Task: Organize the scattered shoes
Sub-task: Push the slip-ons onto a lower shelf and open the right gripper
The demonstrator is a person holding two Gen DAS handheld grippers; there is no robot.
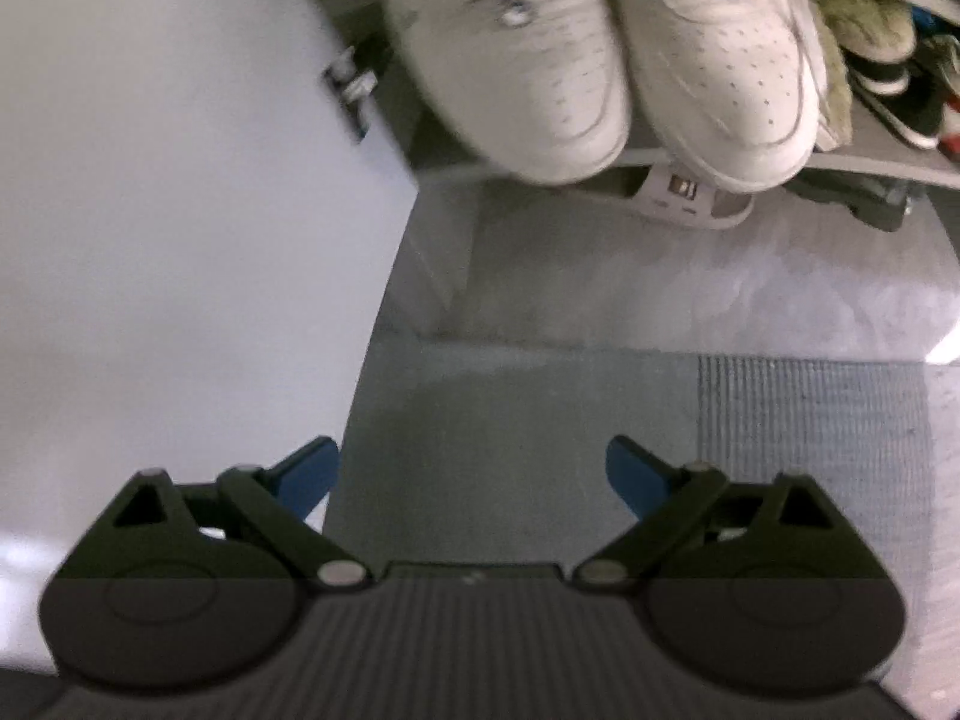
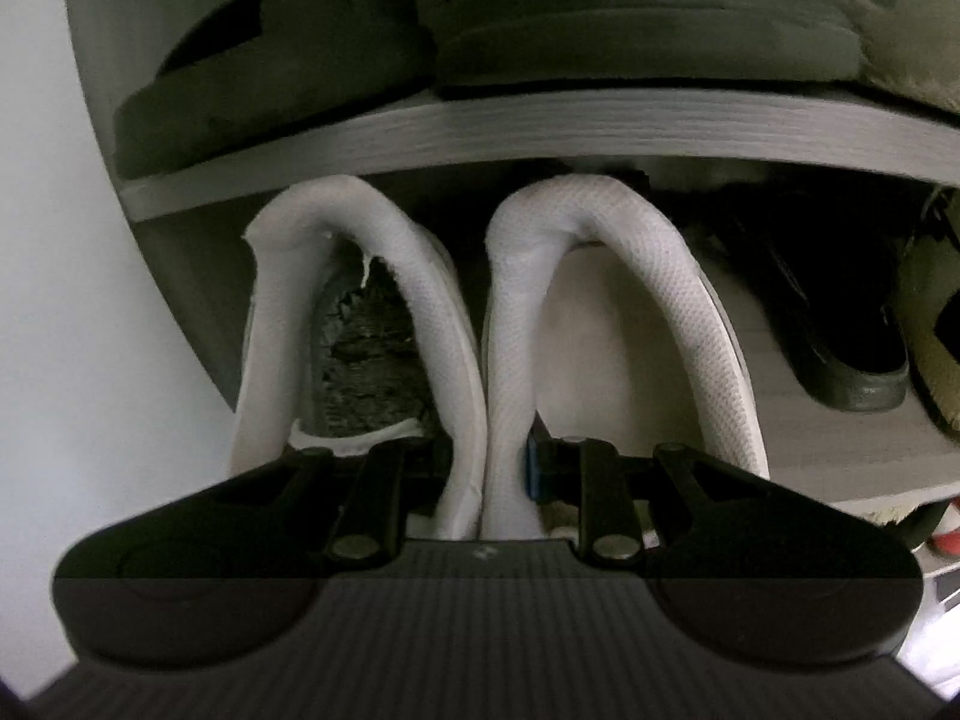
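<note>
In the right wrist view, a pair of white sneakers stands side by side with heels toward me, the left sneaker [image 2: 360,324] and the right sneaker [image 2: 630,324], at the front of the lower shelf [image 2: 828,438]. My right gripper [image 2: 487,468] is shut on their two inner collars, pinching them together. In the left wrist view, two white sneakers [image 1: 606,60] show their perforated toes at the top, over a shelf edge [image 1: 888,171]. My left gripper [image 1: 471,474] hangs open over the grey floor, well below them and holding nothing.
Dark slippers [image 2: 270,60] sit on the upper shelf board [image 2: 540,126]. A black shoe [image 2: 840,324] lies right of the held pair. A white slide sandal [image 1: 690,198] rests under the shelf. A white panel [image 1: 150,210] fills the left; a ribbed mat [image 1: 810,450] lies on the floor.
</note>
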